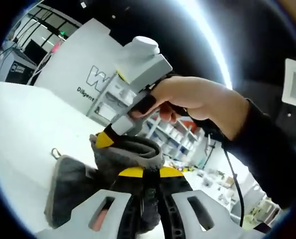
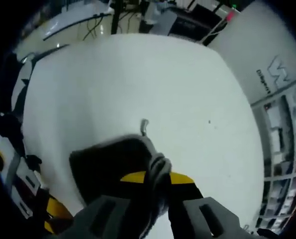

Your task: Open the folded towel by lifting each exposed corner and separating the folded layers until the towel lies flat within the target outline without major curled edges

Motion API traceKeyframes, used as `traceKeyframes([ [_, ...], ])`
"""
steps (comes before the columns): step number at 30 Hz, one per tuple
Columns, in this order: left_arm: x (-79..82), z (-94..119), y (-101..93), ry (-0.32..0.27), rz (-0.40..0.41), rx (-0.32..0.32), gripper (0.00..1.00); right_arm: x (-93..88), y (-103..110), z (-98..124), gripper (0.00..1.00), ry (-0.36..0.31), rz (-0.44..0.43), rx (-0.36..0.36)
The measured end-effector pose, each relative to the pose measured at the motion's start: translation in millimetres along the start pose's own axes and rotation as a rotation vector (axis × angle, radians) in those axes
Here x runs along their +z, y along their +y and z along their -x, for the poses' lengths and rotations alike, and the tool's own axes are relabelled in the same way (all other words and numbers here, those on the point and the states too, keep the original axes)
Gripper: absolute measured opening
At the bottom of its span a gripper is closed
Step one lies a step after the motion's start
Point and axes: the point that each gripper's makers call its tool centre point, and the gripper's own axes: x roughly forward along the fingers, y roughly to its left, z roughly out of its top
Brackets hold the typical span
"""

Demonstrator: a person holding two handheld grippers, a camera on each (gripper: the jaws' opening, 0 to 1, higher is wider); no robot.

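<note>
Your left hand-held gripper [image 1: 147,186] pinched a bunched fold of the grey towel [image 1: 83,186] between its yellow-tipped jaws, and your right hand-held gripper [image 2: 157,191] was likewise clamped on a gathered edge of it. In the right gripper view the towel hung at 6 o'clock over the white surface [image 2: 138,79], loop tag at 12. Still crumpled, layers unseparated; by my judgement, most work remained.

left gripper view low, near towel [image 1: 88,189], right gripper view above

one grey towel [image 1: 78,186], one white table [image 2: 138,79], two claws, one hand [image 1: 187,99].
</note>
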Motion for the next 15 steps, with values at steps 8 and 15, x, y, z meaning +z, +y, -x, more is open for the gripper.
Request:
traceKeyframes([
  [8, 1.3, -3.7, 1.0, 0.002, -0.007, 0.004, 0.06, -3.2, -3.9, 1.1, 0.09, -0.047, -0.002, -0.004],
  [15, -3.2, -7.6, -6.6, 0.012, -0.022, -0.004, 0.06, -11.4, -6.3, 4.2, 0.09, -0.06, -0.011, -0.005],
])
